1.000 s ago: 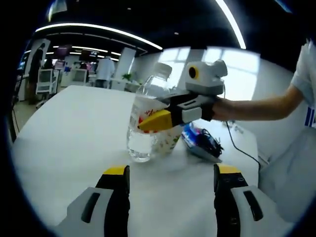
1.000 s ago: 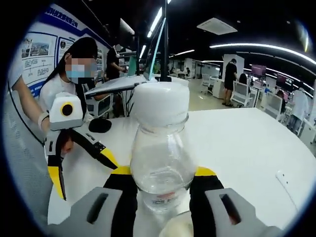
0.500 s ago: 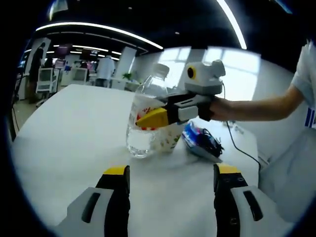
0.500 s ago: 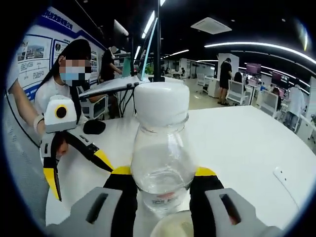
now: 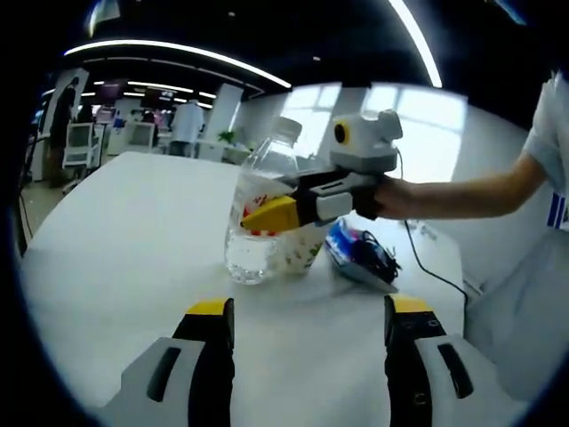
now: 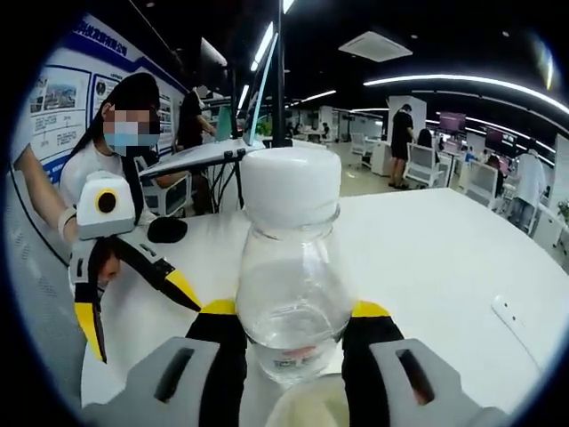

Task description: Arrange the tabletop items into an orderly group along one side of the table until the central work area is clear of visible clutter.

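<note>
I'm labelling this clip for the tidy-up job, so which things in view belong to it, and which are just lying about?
Part of the job:
- clear bottle, white cap, clamped in the right gripper
- paper cup beside the bottle
- blue packet next to the cup
- left gripper, open, holding nothing
- white table

Just lying about:
- black cable
- dark object at the table's edge

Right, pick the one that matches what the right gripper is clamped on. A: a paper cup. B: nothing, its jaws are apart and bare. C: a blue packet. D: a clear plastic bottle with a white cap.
D: in the right gripper view the right gripper has both jaws pressed against the clear bottle with its white cap.
</note>
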{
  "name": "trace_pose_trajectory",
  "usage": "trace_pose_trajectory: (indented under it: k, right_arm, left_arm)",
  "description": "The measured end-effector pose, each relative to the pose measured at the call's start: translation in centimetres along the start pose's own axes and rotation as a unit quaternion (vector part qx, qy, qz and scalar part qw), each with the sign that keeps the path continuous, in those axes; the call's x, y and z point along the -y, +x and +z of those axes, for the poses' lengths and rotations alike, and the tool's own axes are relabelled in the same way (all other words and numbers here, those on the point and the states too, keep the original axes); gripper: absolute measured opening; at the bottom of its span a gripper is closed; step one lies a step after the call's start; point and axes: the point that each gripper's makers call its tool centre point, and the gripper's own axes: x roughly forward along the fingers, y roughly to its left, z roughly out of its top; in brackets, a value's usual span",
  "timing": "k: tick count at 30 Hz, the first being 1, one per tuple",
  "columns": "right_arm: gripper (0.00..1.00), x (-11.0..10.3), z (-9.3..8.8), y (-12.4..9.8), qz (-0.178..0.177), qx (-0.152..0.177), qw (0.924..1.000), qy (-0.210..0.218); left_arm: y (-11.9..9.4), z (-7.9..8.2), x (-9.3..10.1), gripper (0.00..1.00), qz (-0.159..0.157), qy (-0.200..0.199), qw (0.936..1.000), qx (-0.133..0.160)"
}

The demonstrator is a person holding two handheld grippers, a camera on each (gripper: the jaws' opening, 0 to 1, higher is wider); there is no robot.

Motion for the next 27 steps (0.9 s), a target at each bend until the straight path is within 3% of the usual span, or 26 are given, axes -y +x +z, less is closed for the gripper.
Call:
trace_pose_trajectory:
  k: [27]
  right_arm:
    - [0.40,-0.50,0.21,-0.06,0.004,0.015,0.9998,-0.012]
  left_arm:
    - [0.16,0.00,0.17,0.65,-0.001,-0.004,1.0000,0.001]
